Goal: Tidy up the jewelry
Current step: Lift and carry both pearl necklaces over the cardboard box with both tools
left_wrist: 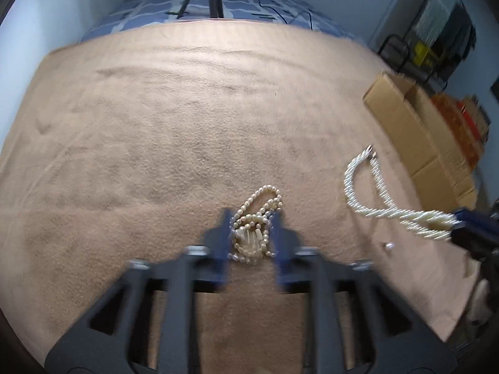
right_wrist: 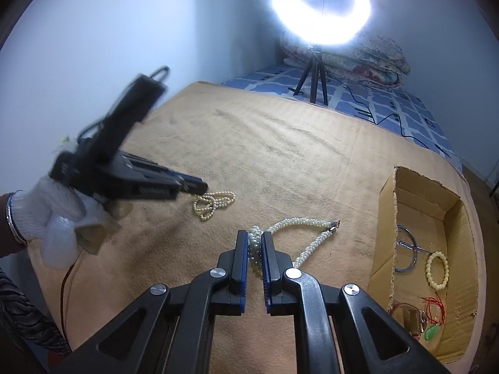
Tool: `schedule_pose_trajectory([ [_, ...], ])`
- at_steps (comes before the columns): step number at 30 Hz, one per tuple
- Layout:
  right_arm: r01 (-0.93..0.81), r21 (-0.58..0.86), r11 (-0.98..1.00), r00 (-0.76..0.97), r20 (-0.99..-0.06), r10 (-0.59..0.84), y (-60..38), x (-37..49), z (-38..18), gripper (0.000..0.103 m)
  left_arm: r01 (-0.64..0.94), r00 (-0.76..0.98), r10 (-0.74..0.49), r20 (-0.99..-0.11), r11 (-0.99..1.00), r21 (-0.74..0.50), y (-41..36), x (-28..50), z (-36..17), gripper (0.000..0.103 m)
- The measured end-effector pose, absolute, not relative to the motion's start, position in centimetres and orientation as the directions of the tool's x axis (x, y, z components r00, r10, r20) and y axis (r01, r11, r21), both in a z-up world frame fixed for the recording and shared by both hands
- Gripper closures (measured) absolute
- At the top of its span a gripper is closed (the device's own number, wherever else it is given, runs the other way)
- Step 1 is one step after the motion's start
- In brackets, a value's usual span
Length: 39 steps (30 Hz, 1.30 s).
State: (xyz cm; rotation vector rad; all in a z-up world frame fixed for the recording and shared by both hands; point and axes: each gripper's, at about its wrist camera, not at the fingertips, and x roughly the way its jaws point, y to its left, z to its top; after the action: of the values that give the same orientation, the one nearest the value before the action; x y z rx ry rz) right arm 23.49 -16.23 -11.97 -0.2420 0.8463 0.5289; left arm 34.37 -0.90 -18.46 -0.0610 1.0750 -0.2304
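Note:
A cream pearl strand (left_wrist: 254,233) lies bunched on the tan blanket (left_wrist: 156,124). My left gripper (left_wrist: 251,221) is open, its blue fingers standing either side of the bunch. In the right wrist view the same strand (right_wrist: 215,204) lies just past the left gripper's tip (right_wrist: 196,187). My right gripper (right_wrist: 255,240) is shut on a twisted white pearl rope necklace (right_wrist: 299,226), whose loop and clasp trail right on the blanket. That necklace (left_wrist: 368,187) and the right gripper's tip (left_wrist: 467,227) show at the right of the left wrist view.
An open cardboard box (right_wrist: 386,218) sits at the blanket's right edge, holding a silver hoop (right_wrist: 405,249), a bead bracelet (right_wrist: 436,269) and red-corded pieces (right_wrist: 433,314). A small earring (left_wrist: 388,246) lies on the blanket. A ring light on a tripod (right_wrist: 312,71) stands behind.

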Motion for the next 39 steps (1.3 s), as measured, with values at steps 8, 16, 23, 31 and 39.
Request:
schedule_pose_trajectory([
  [8, -0.523, 0.005, 0.852, 0.553, -0.759, 0.344, -17.0, 23.4, -11.7, 0.097, 0.167, 0.443, -0.133, -0.887, 0.984, -0.064, -2.9, 34.9, -20.9, 0.057],
  [16, -0.508, 0.013, 0.861, 0.573, -0.741, 0.349, -17.6, 23.3, -10.6, 0.097, 0.166, 0.468, -0.12, -0.875, 0.985, -0.047, -2.6, 34.8, -20.8, 0.095],
  [23, -0.504, 0.022, 0.863, 0.601, -0.709, 0.369, -18.0, 22.9, -8.8, 0.097, 0.145, 0.492, -0.162, -0.855, 0.984, -0.103, -1.3, 33.6, -18.2, 0.097],
  [31, -0.482, 0.056, 0.875, 0.651, -0.645, 0.399, -19.8, 21.9, -5.3, 0.097, 0.148, 0.564, -0.221, -0.796, 0.975, -0.165, -0.6, 32.2, -12.9, 0.097],
  [39, -0.435, 0.092, 0.896, 0.711, -0.575, 0.405, -23.1, 20.9, -2.0, 0.097, 0.203, 0.603, -0.283, -0.746, 0.959, -0.2, -2.6, 30.7, -9.0, 0.097],
])
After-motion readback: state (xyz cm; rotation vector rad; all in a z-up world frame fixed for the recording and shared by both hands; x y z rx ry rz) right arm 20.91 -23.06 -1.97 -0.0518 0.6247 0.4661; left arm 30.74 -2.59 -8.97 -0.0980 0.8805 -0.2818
